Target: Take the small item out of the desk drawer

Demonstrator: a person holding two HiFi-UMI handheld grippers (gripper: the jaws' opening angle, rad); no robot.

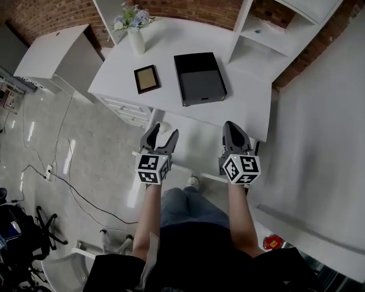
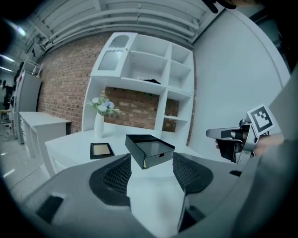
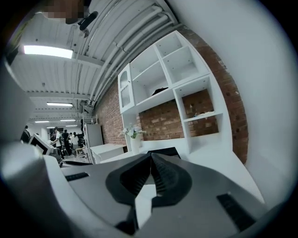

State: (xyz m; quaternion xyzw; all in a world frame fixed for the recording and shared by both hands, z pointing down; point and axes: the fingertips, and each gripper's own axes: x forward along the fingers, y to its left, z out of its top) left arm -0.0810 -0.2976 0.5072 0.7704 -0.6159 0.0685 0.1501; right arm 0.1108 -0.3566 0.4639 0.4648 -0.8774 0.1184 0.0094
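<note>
Grey plastic jaws fill the foreground. Our left gripper [image 1: 163,132] [image 2: 151,169] is spread wide with nothing between its pads, and through the gap we see the black drawer box [image 1: 199,77] [image 2: 149,148]. Our right gripper [image 1: 232,125] [image 3: 150,155] has its jaws pressed together on nothing. Both hang in the air on the near side of the box, well apart from it, the left toward its near-left corner and the right toward its near-right.

The box sits flat on a white desk [image 1: 245,97]. Its slightly longer side runs away from us, and the notched drawer front [image 1: 203,100] faces us and looks closed. Whatever lies inside is hidden.

Just left of the box a dark picture frame [image 1: 147,78] lies on the same top. Farther left and behind it stands a white vase [image 1: 136,40] of pale flowers. To the right of the box rises a white shelf unit [image 1: 268,40], and behind it all runs a red brick wall [image 1: 51,17]. Nearer than the box, and to its left, is a pale glossy floor [image 1: 85,159] where black cables [image 1: 68,182] trail.
</note>
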